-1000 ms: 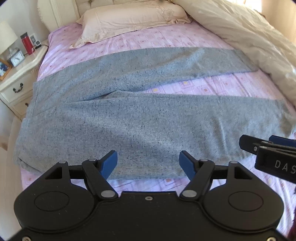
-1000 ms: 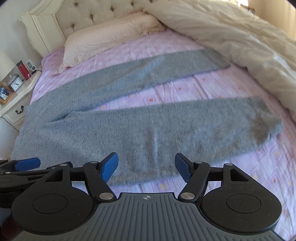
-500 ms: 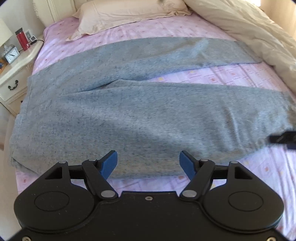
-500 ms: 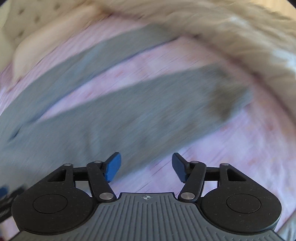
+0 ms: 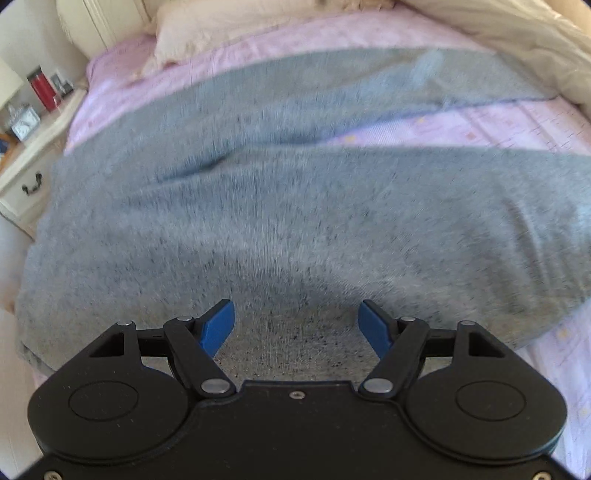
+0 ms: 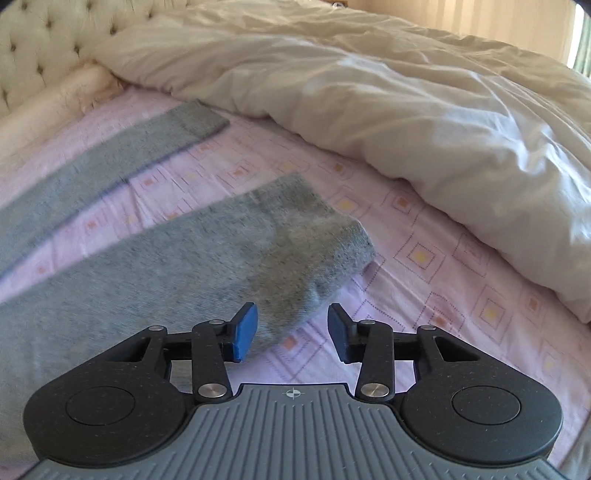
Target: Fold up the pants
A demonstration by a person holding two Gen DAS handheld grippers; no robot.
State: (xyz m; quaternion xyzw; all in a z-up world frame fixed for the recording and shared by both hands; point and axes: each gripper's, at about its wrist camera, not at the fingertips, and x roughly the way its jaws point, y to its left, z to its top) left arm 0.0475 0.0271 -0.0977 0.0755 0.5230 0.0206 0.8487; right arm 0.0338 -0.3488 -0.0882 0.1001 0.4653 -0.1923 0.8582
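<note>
The pants [image 5: 295, 221], grey knit, lie spread flat across the pink patterned sheet [image 6: 424, 258] of the bed, waist toward the nightstand side and both legs running toward the duvet, splayed apart so a wedge of sheet shows between them; that open layout seems to suit a first fold of one leg over the other, since each edge can be reached from the near side; the near leg's cuff [image 6: 317, 251] ends well short of the cream duvet [image 6: 369, 92], which is bunched along the far side and leaves the garment uncovered; the far leg's cuff [image 6: 195, 118] lies close to the duvet's edge; the right gripper [image 6: 291, 330] sits low over the near corner of the near cuff, its blue pads parted wide with the fabric's corner between them but not pinched, holding nothing; the left gripper [image 5: 297, 326] hovers over the near edge of the hip and thigh, jaws also spread wide and empty, the cloth blurred beneath it; both tools point across the bed, level and side by side, in my judgement poised to take the near leg at two points; a pillow [image 5: 221, 29] and a nightstand [image 5: 26, 147] stand beyond the waist end.
</note>
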